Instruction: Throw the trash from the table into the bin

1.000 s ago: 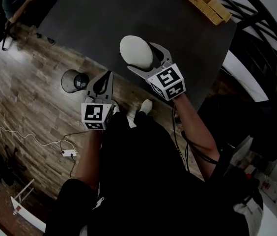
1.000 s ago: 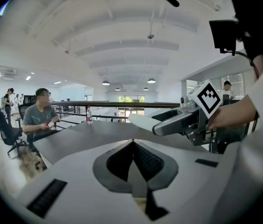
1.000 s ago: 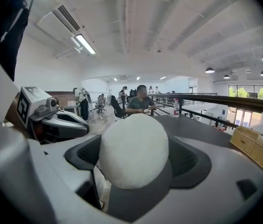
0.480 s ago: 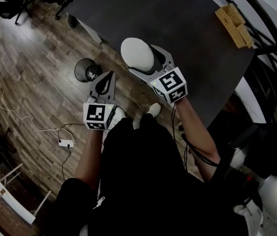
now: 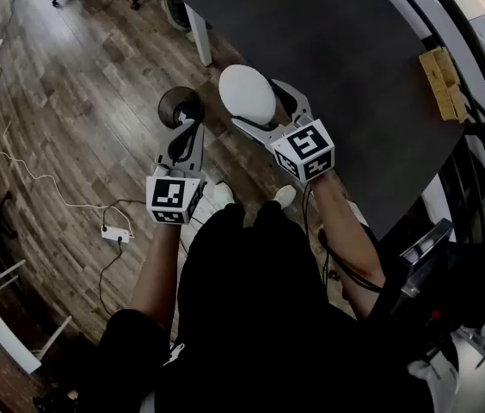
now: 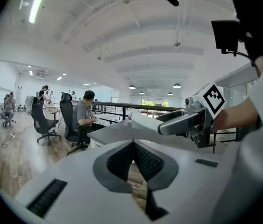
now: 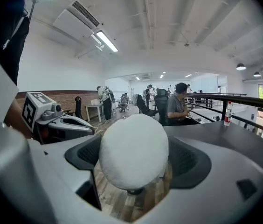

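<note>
The right gripper is clamped round a white, rounded wad of trash and holds it up off the near-left corner of the dark table. The left gripper is pinched together on nothing and hangs to the left, probably just kept out of the way. The round bin stands on the wood floor by the table leg, just left of the wad, so the drop looks close.

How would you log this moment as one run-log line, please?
right gripper: shut on white ball | left gripper: shut, empty | bin: on floor beside table | drop: pending
</note>
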{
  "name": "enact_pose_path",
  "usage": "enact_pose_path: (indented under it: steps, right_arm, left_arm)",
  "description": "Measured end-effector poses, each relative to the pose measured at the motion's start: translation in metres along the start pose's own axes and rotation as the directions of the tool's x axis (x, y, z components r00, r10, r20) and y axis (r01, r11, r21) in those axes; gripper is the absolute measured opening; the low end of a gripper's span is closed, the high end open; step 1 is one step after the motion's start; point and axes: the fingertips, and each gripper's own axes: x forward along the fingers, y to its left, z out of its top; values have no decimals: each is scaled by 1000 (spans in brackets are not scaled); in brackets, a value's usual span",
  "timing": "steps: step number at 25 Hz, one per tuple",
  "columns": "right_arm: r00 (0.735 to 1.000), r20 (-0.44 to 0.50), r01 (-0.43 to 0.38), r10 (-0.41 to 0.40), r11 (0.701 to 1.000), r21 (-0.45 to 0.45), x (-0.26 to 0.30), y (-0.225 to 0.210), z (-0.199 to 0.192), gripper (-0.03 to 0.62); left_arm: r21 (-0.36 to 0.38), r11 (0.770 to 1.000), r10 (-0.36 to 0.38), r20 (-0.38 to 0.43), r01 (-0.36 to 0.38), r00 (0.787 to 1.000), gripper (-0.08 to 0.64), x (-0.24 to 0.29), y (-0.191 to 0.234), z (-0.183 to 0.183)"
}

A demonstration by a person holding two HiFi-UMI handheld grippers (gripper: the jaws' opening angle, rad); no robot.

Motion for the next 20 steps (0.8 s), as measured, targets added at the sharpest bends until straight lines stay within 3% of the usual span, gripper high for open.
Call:
enact_pose_path:
  steps: [9, 20]
  right_arm:
    - [994, -44, -107, 105, 993, -47, 72, 58, 8, 457]
    - [968, -73, -244, 238, 966, -83, 139, 87, 23, 457]
  left_arm:
    - [-46, 990, 135, 16, -134, 991, 9, -53, 85, -18]
    - [-96, 952, 293, -9, -292, 956, 9, -85, 139, -31]
